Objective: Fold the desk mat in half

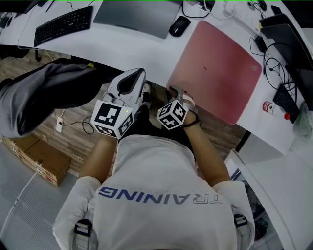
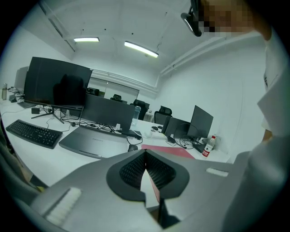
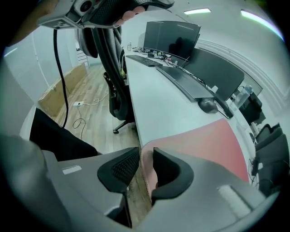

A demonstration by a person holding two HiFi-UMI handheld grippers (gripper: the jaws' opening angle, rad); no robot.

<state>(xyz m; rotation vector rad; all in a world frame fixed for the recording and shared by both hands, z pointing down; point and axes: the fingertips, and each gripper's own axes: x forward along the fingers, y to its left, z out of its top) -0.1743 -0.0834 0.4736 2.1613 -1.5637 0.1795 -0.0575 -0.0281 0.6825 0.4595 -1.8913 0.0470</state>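
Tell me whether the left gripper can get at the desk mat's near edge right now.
Probably yes. The left gripper sits at the desk's front edge just beside the desk mat, with nothing in between. Its fingers look shut, so they must open; the right gripper straddles the near corner.

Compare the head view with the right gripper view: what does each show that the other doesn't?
Head view only: the person's white shirt. Right gripper view only: the right tongs with jaws apart around the near corner of the pink desk mat, and a ceiling light. Both: the mat, the mouse and the keyboard.
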